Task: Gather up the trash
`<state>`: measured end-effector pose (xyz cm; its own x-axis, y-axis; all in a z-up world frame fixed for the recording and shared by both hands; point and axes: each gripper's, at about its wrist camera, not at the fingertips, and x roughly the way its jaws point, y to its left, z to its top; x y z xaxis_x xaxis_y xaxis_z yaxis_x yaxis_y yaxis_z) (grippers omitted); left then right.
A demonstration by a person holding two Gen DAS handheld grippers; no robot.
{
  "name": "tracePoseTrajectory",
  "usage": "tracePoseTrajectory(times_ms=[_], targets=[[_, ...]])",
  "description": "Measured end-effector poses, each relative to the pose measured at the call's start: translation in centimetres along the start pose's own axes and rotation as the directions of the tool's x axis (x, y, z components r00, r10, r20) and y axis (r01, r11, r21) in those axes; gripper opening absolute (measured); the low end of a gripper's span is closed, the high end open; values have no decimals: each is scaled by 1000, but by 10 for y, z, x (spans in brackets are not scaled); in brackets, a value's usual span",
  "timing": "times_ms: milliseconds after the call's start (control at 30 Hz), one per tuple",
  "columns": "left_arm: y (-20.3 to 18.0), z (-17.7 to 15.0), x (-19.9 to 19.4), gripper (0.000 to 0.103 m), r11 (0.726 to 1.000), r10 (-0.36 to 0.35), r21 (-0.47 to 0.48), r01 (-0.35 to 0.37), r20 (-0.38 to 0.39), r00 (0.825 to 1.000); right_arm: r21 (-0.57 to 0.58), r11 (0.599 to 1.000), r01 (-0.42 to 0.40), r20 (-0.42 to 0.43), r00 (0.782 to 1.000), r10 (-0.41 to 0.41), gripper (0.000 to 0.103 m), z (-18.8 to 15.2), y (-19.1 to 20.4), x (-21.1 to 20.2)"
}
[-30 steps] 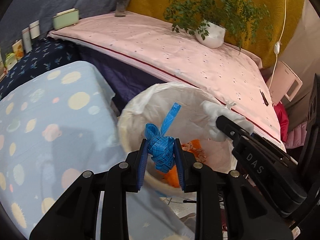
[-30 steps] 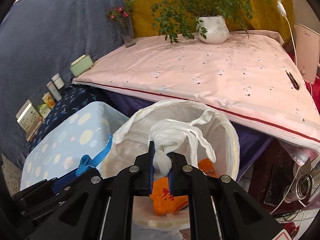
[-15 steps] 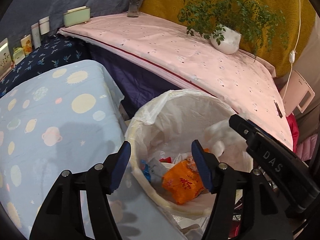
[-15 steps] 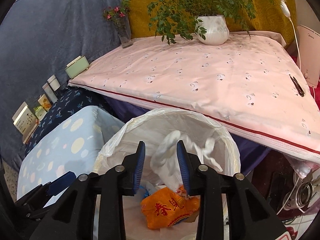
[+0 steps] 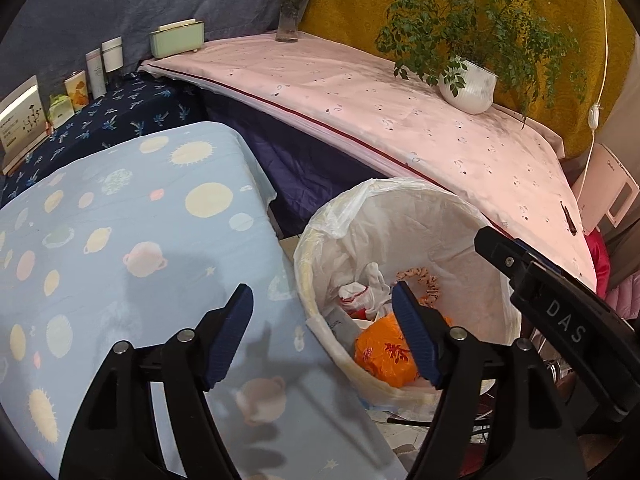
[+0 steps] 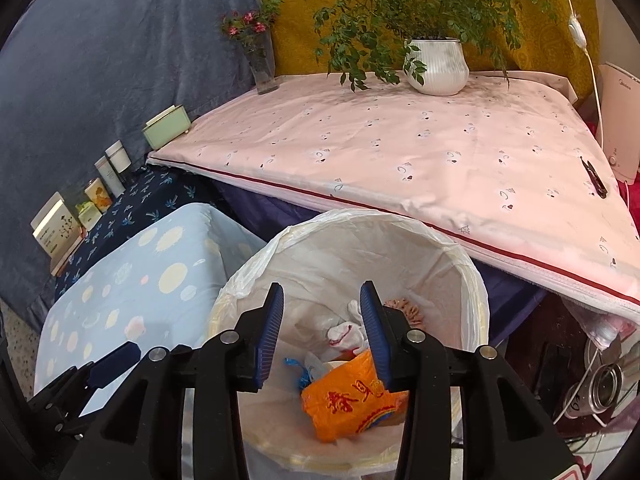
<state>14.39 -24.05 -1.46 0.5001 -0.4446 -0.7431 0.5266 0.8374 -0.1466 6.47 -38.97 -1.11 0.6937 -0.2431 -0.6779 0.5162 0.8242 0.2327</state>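
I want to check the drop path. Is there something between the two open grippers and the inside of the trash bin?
Nothing visible. The right gripper is open directly above the mouth of the trash bin, and the left gripper is open at its rim. The bin has no lid; only its white liner and trash such as the orange bag lie inside.
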Motion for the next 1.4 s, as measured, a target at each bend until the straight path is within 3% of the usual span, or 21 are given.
tracePoseTrajectory(times_ms=[733,1400], targets=[[13,-30,-29,69,998,62,6,-62,-9,998,-53,998,14,-39,999,-16,47,-31,2,-43],[18,-53,-41,71,996,91,2,-91,-24,996,-137,988,70,-124,988,-87,57,-79,6,-59]])
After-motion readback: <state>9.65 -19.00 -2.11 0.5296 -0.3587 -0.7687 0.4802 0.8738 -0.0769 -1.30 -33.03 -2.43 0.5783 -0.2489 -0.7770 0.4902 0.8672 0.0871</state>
